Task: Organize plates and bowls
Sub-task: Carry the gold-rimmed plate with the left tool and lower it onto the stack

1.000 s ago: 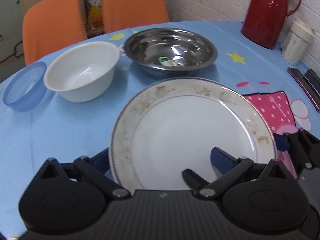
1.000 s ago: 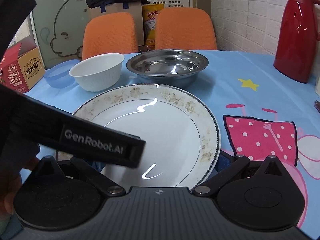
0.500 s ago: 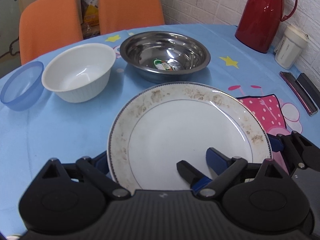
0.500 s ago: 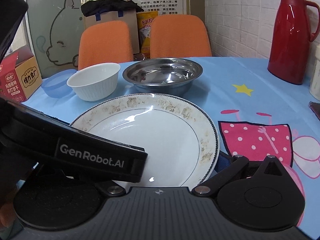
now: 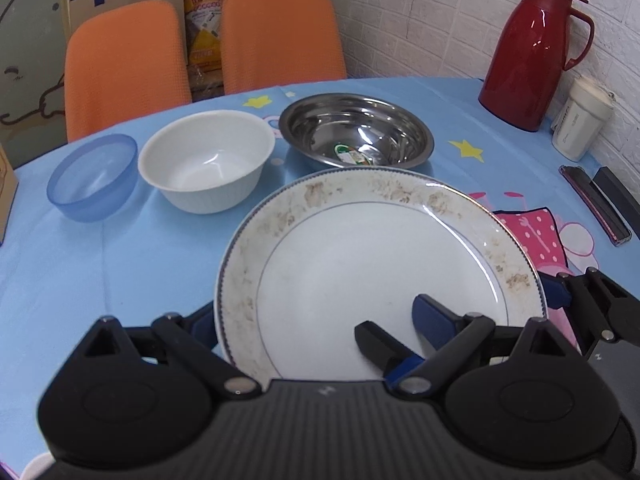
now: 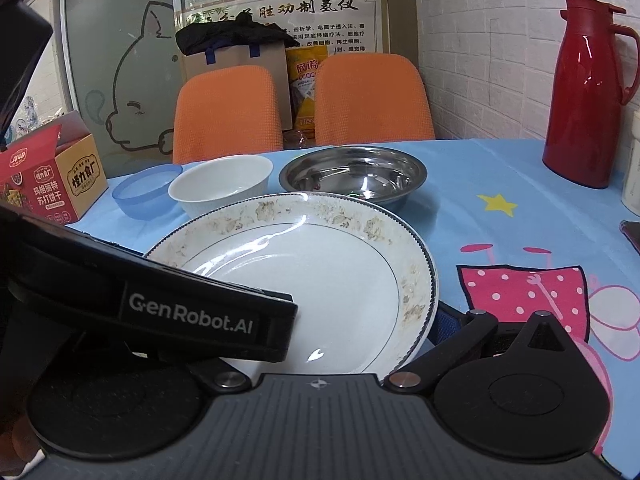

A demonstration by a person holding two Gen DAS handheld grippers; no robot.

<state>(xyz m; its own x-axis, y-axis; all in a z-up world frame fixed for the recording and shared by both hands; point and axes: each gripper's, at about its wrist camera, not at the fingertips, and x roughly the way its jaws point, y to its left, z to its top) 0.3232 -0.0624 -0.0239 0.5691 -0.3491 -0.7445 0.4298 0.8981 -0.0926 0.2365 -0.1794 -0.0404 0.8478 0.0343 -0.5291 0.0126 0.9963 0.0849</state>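
- The plate (image 5: 376, 268) is round and white, with a thin blue line, a beaded edge and a worn brownish floral band on its rim.
- It sits tilted above the blue tablecloth (image 5: 100, 264), in front of the steel bowl (image 5: 356, 136), white bowl (image 5: 208, 160) and blue bowl (image 5: 92, 176).
- The left gripper (image 5: 316, 320) stands wide, fingers on either side of the plate's near-left rim.
- The right gripper (image 6: 320, 340) takes the right rim; how tightly, I cannot tell.

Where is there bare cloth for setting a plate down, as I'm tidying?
Free: blue cloth left of the plate, in front of the blue bowl and white bowl; also around the yellow star between steel bowl and red thermos. Crowded: among the bowls.
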